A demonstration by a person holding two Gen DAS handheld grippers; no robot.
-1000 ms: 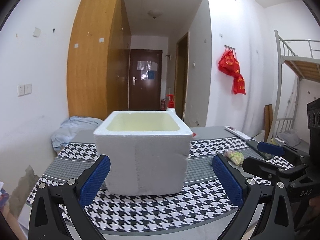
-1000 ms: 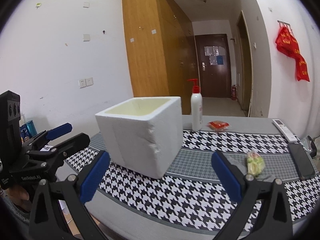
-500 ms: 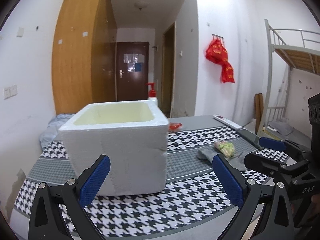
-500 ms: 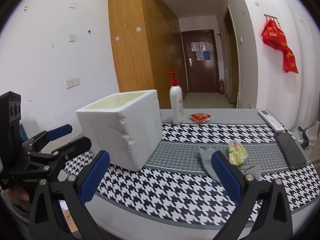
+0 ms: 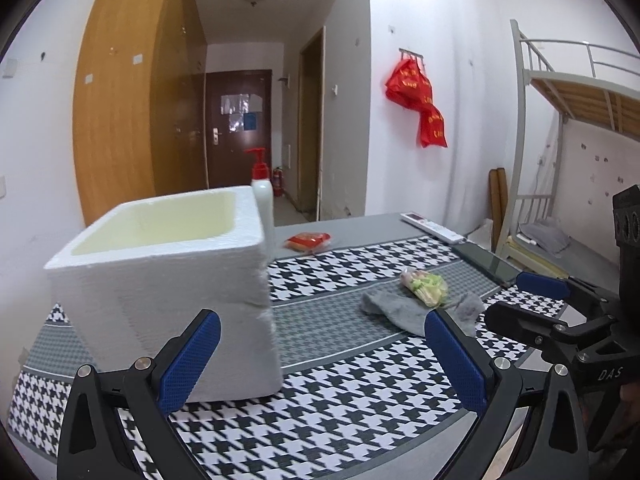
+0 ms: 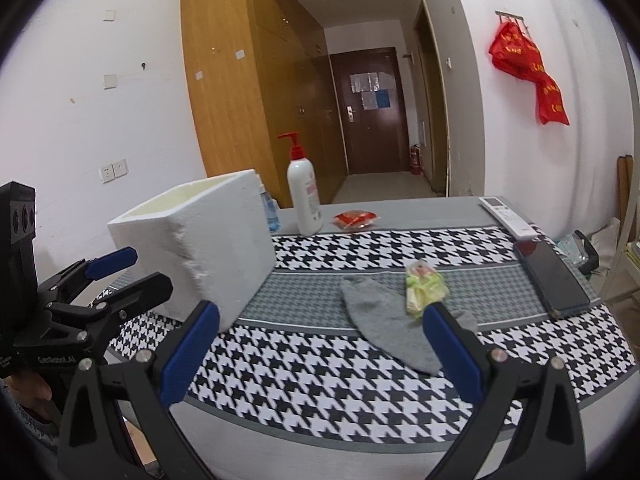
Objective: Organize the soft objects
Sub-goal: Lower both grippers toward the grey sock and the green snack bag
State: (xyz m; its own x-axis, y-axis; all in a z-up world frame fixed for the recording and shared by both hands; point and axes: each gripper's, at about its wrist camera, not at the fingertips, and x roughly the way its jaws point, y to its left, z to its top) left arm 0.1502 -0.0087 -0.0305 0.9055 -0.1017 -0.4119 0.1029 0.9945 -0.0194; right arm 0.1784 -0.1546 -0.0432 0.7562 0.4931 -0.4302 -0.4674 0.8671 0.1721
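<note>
A grey sock lies flat on the houndstooth table cloth; it also shows in the left wrist view. A small green-yellow packet rests on its right part, also seen in the left wrist view. A white foam box stands open-topped at the left, also in the right wrist view. My left gripper is open and empty in front of the box. My right gripper is open and empty, above the table's near edge, short of the sock.
A white pump bottle with a red top and a red packet stand behind the box. A remote and a dark phone lie at the right edge. A metal bunk bed stands to the right.
Both grippers have swung to the right, so the box has shifted left in view and the sock and packet have come nearer the middle. Both stay open.
</note>
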